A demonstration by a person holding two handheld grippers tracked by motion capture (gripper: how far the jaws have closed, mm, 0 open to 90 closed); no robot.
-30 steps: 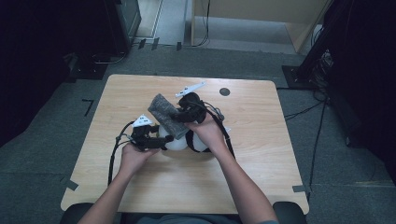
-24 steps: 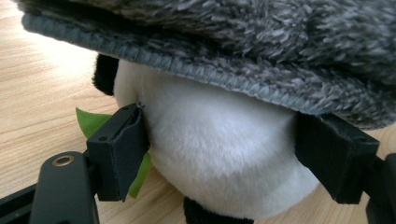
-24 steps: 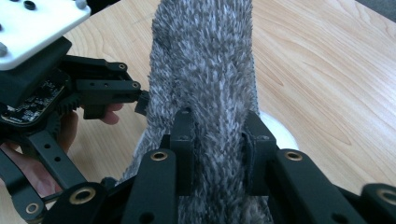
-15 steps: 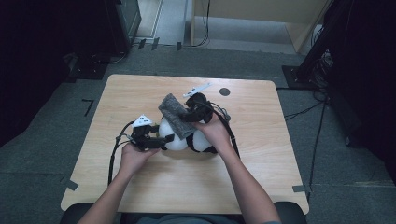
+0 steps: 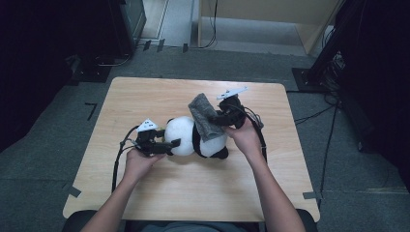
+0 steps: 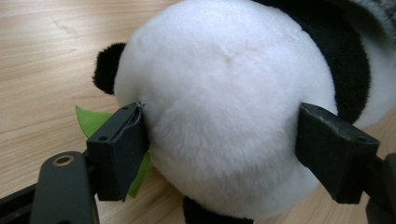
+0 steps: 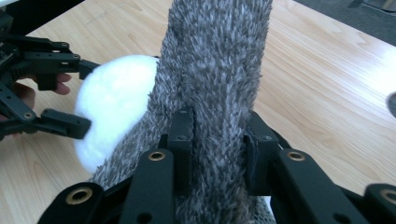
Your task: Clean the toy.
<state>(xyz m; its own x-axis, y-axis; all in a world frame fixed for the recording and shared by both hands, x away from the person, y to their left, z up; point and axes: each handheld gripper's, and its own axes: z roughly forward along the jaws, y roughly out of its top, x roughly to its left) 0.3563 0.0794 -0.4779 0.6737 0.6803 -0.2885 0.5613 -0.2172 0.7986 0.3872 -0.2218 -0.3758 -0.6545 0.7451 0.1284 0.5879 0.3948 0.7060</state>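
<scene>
Panda plush (image 5: 196, 137) lies mid-tabletop (image 5: 145, 99), its white head clamped between the left tongs (image 5: 169, 143). Right tongs (image 5: 217, 118), whose jaws have just been opening slightly, pinch a grey fuzzy cloth (image 5: 204, 116) draped across its body. Likely wrapping; next, pull the cloth snug around.

No text, label, brand, number or sign can be read in any of the views. The wooden table (image 5: 145, 96) has a small dark round mark near its far edge, too small to make out as a sign.
</scene>
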